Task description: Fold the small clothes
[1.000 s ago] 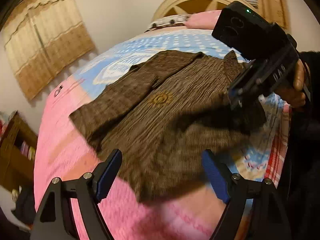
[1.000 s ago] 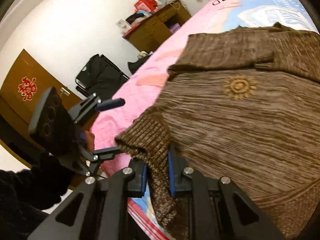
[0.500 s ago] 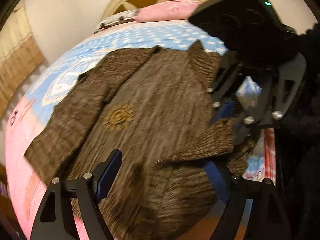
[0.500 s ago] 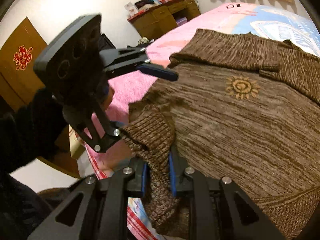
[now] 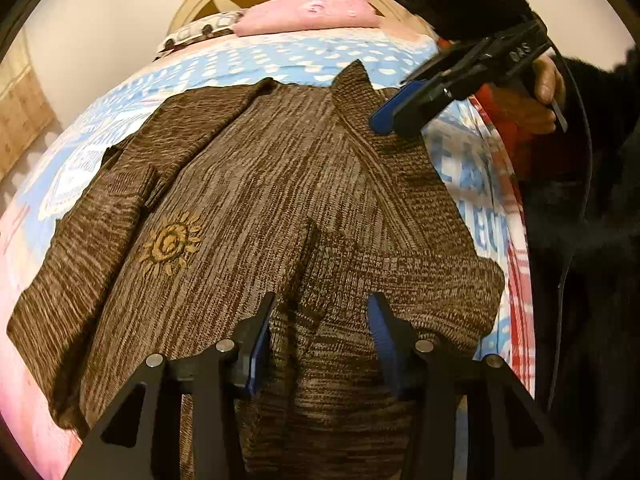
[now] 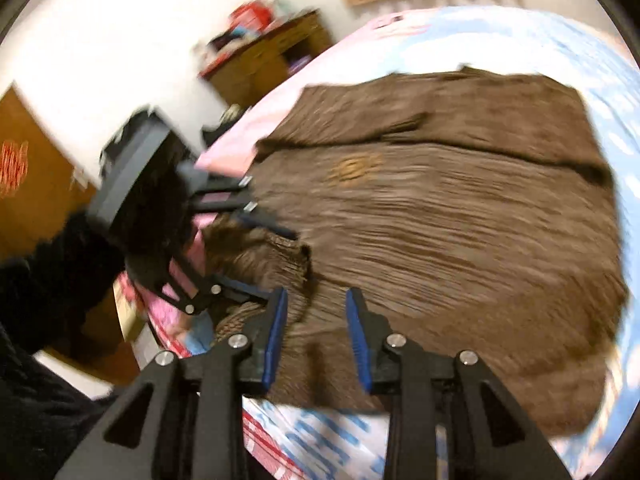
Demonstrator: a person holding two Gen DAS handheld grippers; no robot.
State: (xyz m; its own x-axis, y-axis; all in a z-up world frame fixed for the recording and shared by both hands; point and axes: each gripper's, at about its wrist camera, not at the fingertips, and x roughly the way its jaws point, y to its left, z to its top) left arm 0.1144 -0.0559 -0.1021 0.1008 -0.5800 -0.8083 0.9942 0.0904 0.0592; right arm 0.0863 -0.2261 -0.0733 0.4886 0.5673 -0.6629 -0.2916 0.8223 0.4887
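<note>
While the brown sweater [image 5: 256,208] lies spread across the bed [image 5: 280,56], its near sleeve folded in, both grippers' fingers [image 5: 258,338] are parted, grasping nothing; the sleeve should be pressed flat before the next fold.

One brown knitted sweater [image 5: 280,208] with one embroidered sun motif [image 5: 170,242]; one pink pillow [image 5: 308,12]; two black blue-padded tongs [image 5: 320,340] [image 6: 316,332].
</note>
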